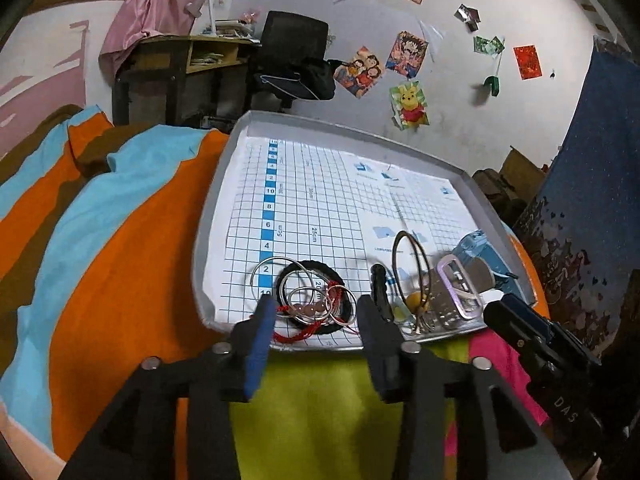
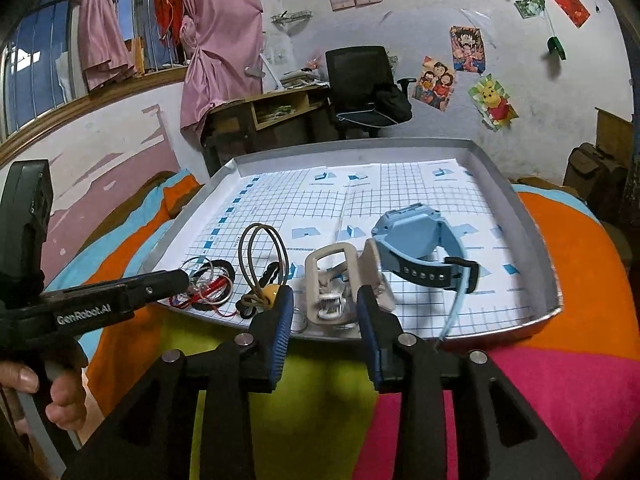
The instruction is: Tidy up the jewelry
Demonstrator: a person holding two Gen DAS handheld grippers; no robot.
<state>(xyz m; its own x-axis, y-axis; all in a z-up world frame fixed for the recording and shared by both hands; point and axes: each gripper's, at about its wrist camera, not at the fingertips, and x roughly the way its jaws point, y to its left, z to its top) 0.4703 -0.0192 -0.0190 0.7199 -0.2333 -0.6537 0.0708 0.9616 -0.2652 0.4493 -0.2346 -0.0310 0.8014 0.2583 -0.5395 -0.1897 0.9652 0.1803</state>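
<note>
Where right gripper (image 1: 520,320) shows: "DAS"; left gripper (image 2: 176,280): "GenRobot.AI".

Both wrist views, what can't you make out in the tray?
- Left wrist view: blue watch, mostly hidden behind the white clip.
- Left wrist view: bangles, tangled; count unclear, near edge behind the left gripper.
- Right wrist view: keyring, partly behind the right gripper.
- Both views: grid paper's print, too small.

Poster-covered wall (image 2: 280,12), pink curtain (image 2: 216,40)

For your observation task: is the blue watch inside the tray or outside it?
Inside: the watch lies on the gridded paper within the tray rim.
</note>
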